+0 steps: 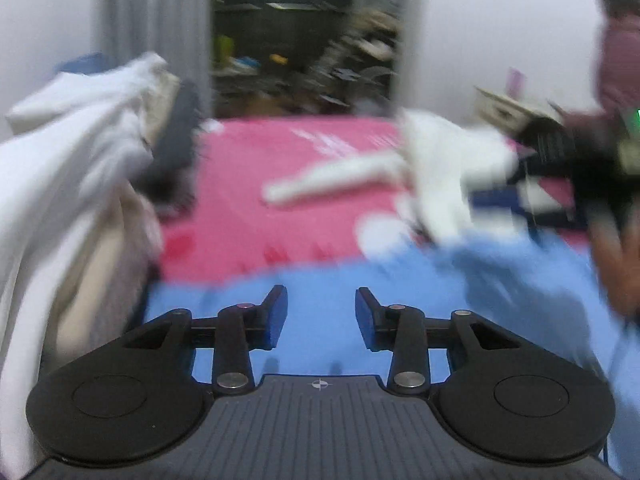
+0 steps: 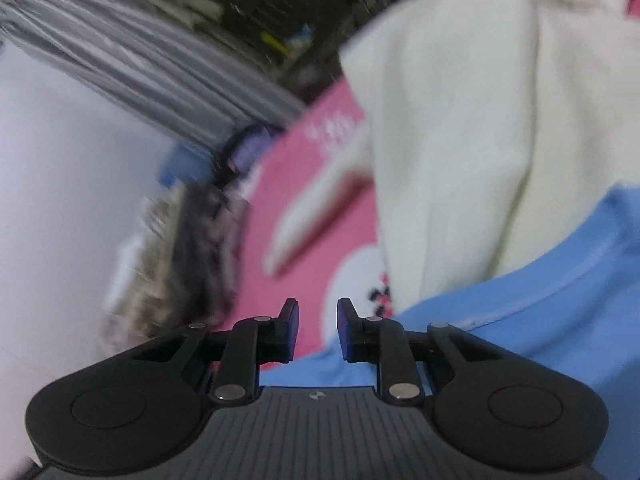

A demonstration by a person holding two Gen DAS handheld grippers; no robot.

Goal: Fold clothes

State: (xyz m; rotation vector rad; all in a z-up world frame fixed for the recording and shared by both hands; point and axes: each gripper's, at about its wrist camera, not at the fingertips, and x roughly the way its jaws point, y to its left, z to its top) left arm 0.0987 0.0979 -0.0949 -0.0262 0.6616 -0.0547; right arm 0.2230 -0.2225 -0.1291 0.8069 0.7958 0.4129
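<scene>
A white long-sleeved garment (image 1: pixel 436 168) lies crumpled on the pink mat (image 1: pixel 280 200), one sleeve stretched out to the left. In the right wrist view the same white garment (image 2: pixel 460 140) fills the upper right, close ahead and partly over a light blue cloth (image 2: pixel 540 320). My left gripper (image 1: pixel 321 316) is open over the blue mat (image 1: pixel 240 312), with nothing between its fingers. My right gripper (image 2: pixel 318 322) is open by a narrow gap, and I see only pink mat (image 2: pixel 304 208) and blue cloth behind it. Both views are blurred.
A heap of white, beige and dark clothes (image 1: pixel 80 160) stands at the left, also seen as a blurred pile (image 2: pixel 180 260). A person in a pink top (image 1: pixel 620 60) is at the far right. A dark doorway (image 1: pixel 300 40) and a grey curtain (image 1: pixel 152 20) lie behind.
</scene>
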